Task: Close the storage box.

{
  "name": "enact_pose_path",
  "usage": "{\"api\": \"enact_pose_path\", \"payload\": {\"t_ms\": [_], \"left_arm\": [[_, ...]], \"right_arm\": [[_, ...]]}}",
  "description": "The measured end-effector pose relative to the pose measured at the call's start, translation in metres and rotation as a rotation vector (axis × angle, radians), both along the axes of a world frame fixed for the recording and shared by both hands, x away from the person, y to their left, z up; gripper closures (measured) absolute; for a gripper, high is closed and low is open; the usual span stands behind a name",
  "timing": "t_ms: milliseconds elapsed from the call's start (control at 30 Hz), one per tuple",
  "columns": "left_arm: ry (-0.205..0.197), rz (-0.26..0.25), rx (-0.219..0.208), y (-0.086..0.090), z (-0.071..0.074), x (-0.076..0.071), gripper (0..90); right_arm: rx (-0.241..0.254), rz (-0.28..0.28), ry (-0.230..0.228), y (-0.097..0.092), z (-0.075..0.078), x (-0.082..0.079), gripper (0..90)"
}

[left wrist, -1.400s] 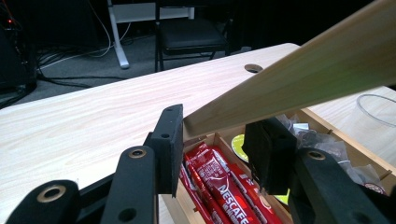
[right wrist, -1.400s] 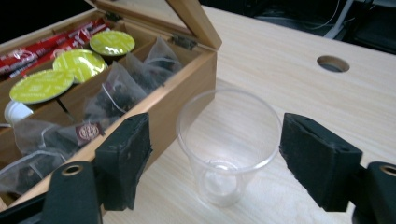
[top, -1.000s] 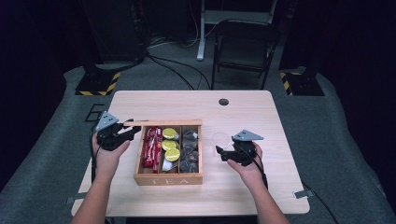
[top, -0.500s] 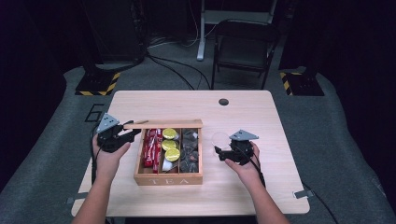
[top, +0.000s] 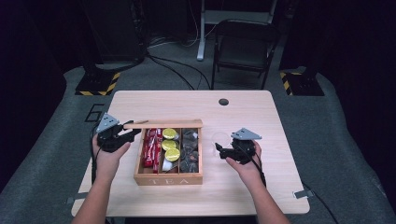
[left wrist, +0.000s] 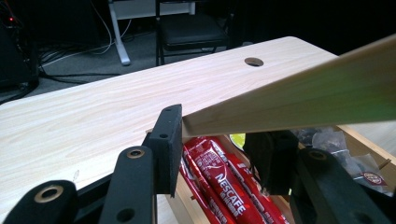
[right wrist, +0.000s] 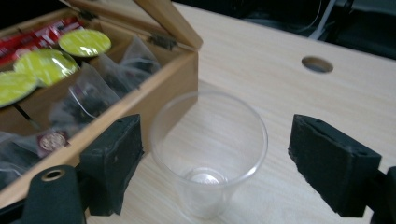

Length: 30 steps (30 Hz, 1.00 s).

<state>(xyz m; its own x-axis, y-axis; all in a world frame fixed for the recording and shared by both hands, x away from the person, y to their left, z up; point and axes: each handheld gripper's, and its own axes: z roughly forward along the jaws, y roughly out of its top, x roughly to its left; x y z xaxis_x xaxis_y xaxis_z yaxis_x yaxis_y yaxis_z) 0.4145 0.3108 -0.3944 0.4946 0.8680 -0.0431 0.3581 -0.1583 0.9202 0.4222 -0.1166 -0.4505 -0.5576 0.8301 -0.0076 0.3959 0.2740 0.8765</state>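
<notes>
Raised lid (top: 163, 124) blocks the box's (top: 168, 179) far side; cup (right wrist: 208, 149) crowds its right.

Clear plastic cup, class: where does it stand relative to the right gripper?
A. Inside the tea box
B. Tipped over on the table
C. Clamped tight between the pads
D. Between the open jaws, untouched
D: in the right gripper view the clear plastic cup stands upright between the right gripper pads, a gap on each side.
</notes>
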Motion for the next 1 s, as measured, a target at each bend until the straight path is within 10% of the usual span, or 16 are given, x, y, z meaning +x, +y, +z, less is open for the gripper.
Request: {"api": "enact_pose_path", "payload": {"t_ms": [267,1000], "left_arm": [[-0.003,0.008,0.002,-0.001,0.002,0.001,57.0],[-0.015,0.000,-0.037,0.002,0.005,0.007,57.6]], "right_arm": [[-0.001,0.143,-0.084,0.035,0.019,-0.021,25.0],[-0.050,0.238,0.018,0.091,-0.008,0.000,34.4]]}}
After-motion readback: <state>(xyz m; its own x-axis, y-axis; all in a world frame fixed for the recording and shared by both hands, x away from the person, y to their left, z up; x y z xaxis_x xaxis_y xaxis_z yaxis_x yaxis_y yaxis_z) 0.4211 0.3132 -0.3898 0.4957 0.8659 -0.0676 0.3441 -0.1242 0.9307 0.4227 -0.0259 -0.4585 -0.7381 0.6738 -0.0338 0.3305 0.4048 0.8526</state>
